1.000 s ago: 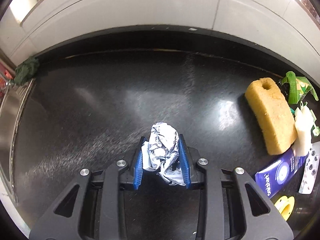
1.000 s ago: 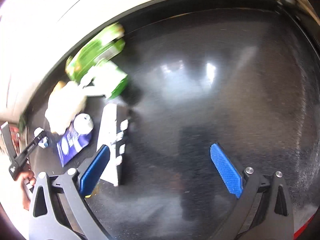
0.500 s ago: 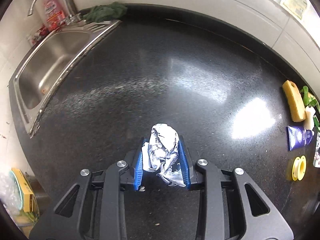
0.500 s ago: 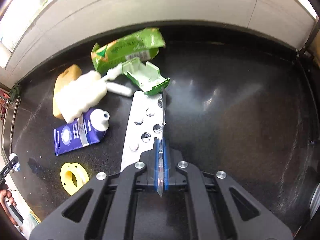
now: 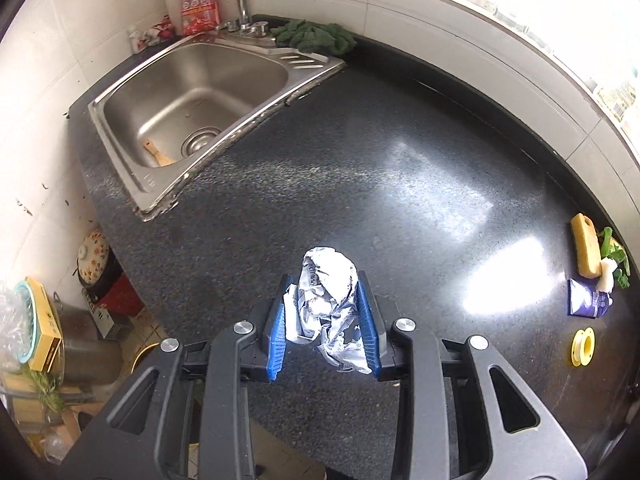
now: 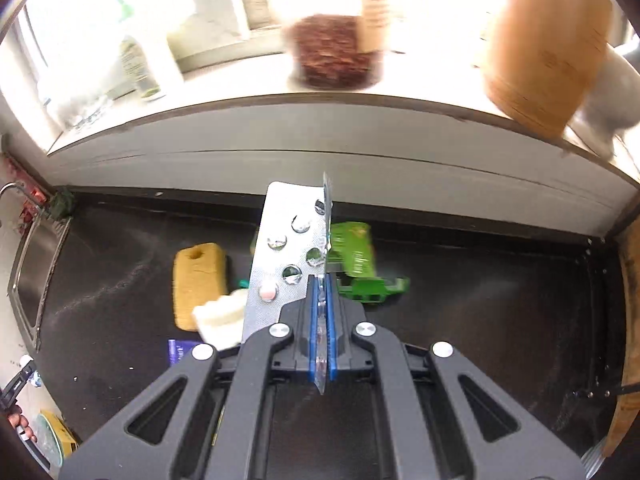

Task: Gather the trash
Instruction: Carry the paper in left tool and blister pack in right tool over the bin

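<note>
Crumpled foil wad (image 5: pixel 327 300) and silver blister pack (image 6: pixel 286 256), both gripper-clamped.

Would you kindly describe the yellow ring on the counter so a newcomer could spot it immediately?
Start at the steel sink and cross the black countertop to the litter at its far right. The yellow ring lies flat, nearest the camera, just below the purple tube; it alone is round with a hole.

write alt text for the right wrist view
The right claw is shut on the edge of a silver pill blister sheet, lifted above a black counter. Behind lie a yellow sponge and a green carton.
</note>
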Available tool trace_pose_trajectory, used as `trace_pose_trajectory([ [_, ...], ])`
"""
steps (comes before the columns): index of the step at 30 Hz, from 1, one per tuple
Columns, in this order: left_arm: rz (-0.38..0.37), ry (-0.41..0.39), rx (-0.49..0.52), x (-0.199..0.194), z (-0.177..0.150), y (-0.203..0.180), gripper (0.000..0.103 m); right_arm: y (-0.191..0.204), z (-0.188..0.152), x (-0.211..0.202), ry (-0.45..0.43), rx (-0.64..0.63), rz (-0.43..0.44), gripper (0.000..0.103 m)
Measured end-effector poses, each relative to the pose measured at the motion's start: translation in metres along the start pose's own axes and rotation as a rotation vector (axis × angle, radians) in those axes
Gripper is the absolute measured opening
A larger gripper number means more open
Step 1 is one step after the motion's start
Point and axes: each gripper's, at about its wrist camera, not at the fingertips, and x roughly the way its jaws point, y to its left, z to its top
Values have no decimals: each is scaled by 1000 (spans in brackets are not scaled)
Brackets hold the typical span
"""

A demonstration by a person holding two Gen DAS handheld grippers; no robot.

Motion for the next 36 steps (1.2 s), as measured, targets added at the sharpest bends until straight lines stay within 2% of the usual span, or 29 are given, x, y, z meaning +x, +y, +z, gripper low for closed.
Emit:
trace_pose_trajectory([
  [3, 26, 2, -34, -6, -10, 19, 30, 57, 5, 10, 19, -83, 84, 5],
  [7, 60, 4, -101, -19, -32, 53, 30, 141, -4, 24, 65, -194, 200, 5],
  [12, 115, 38, -236, -24, -74, 107, 30, 259, -38, 39, 146, -366, 325, 5],
  [18, 199, 75, -416, -42, -142, 178, 30, 376, -96, 36, 220, -580, 399, 5],
  [24, 265, 114, -560, -65, -208, 229, 30, 460, -142, 28, 267, -745, 453, 5],
  [28, 286, 136, -632, -74, -242, 252, 30, 503, -175, 22, 296, -825, 483, 5],
  [36, 276, 151, -720, -71, -271, 285, 30, 574, -257, 11, 392, -989, 589, 5],
])
